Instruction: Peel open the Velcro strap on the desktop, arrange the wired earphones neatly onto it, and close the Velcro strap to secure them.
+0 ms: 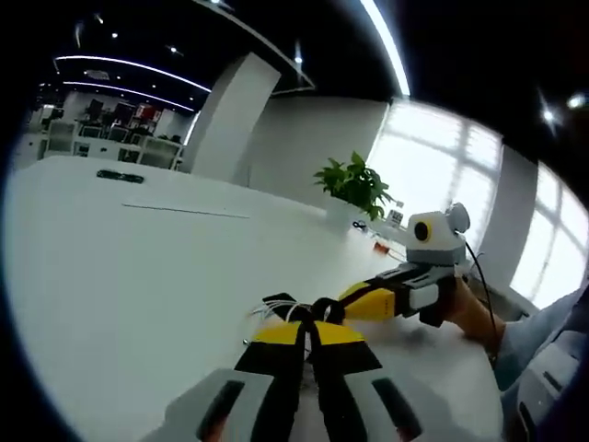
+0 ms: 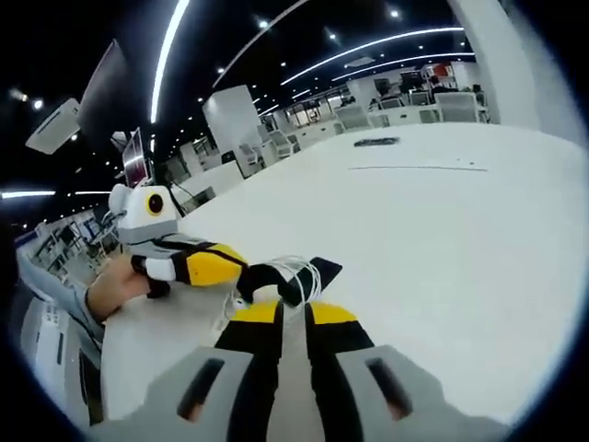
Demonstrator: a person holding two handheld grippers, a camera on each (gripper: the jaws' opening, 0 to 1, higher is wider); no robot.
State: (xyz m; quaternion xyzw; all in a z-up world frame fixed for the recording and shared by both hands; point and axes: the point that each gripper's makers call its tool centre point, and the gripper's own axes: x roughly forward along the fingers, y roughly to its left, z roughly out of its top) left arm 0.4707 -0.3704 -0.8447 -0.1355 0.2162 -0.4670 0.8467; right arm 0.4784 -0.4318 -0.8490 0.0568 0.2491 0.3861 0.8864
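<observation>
On the white desk (image 1: 110,276), both claws clenched on strap (image 2: 276,274) and earphones (image 2: 299,267), meeting tip to tip.

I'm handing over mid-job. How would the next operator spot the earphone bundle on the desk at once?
Start at the big white desk, then look where the two yellow-and-black hand-held grippers meet. The earphone bundle lies between their tips: thin white cable loops crossed by a black strap, the one tangled thing on that bare surface.

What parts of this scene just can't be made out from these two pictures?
- Velcro strap: right gripper view, fastened or open unclear; both grippers crowd it.
- Earphones: thin white wires, earbuds hidden under the strap.
- Left gripper: left gripper view, the bundle covers its tips.
- Dark object far across the table: too small to identify.
</observation>
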